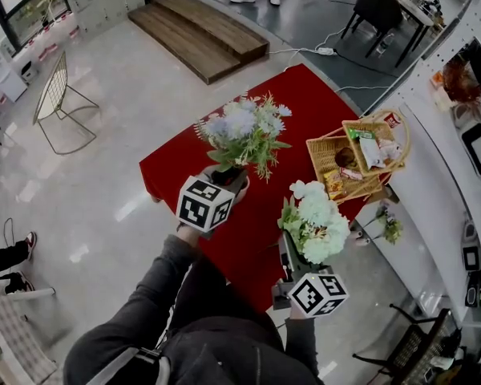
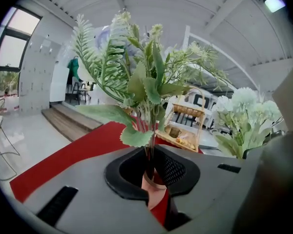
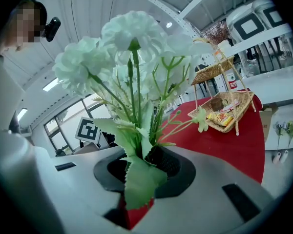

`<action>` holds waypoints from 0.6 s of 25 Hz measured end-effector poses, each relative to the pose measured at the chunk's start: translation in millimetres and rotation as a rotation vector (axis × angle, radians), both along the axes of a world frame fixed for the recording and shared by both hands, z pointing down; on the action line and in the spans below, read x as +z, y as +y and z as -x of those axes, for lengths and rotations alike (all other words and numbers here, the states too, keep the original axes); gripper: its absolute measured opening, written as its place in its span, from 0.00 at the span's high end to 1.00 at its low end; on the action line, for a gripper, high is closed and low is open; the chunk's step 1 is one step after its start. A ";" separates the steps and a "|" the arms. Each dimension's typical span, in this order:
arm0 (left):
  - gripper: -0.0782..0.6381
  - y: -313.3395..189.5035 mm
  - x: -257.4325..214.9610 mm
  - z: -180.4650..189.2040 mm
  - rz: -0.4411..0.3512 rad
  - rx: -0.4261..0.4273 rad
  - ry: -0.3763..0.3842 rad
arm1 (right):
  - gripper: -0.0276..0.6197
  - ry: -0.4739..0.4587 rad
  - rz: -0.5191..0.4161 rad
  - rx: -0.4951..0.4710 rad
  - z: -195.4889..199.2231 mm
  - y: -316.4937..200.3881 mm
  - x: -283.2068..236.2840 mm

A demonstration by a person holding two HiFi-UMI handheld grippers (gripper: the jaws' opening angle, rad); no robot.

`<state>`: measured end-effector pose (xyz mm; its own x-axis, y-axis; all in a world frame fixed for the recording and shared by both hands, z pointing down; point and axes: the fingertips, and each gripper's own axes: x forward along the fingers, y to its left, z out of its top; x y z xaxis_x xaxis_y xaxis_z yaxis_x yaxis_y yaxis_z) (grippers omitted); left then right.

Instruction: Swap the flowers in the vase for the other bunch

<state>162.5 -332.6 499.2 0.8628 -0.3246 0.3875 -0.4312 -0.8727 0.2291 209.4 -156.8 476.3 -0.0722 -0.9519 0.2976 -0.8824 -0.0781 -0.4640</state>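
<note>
A bunch of pale blue-purple flowers with fern leaves (image 1: 244,131) stands over the red-covered table (image 1: 305,103). In the left gripper view its stems (image 2: 149,145) run down into a pinkish vase (image 2: 155,186), whose rim shows just below the jaws. My left gripper (image 1: 227,176) (image 2: 149,165) is shut on those stems. My right gripper (image 1: 291,251) (image 3: 146,162) is shut on the stems of a white flower bunch (image 1: 317,219) (image 3: 129,48), held upright off the table's near right edge. In the head view the vase is hidden under the left gripper.
A two-tier wicker basket (image 1: 357,155) with snacks sits on the table's right end. A white counter (image 1: 433,191) runs along the right, with a small flower sprig (image 1: 390,228) below it. A wooden step (image 1: 196,30) and a wire chair (image 1: 56,95) stand beyond.
</note>
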 end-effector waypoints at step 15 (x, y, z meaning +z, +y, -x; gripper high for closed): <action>0.83 0.6 -17.1 6.5 -0.025 -0.021 0.032 | 0.85 -0.013 -0.011 0.017 4.4 11.8 0.0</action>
<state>156.0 -332.0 482.1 0.8674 -0.3522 0.3515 -0.4426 -0.8690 0.2214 205.1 -145.0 476.3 -0.0595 -0.9562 0.2866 -0.8749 -0.0883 -0.4762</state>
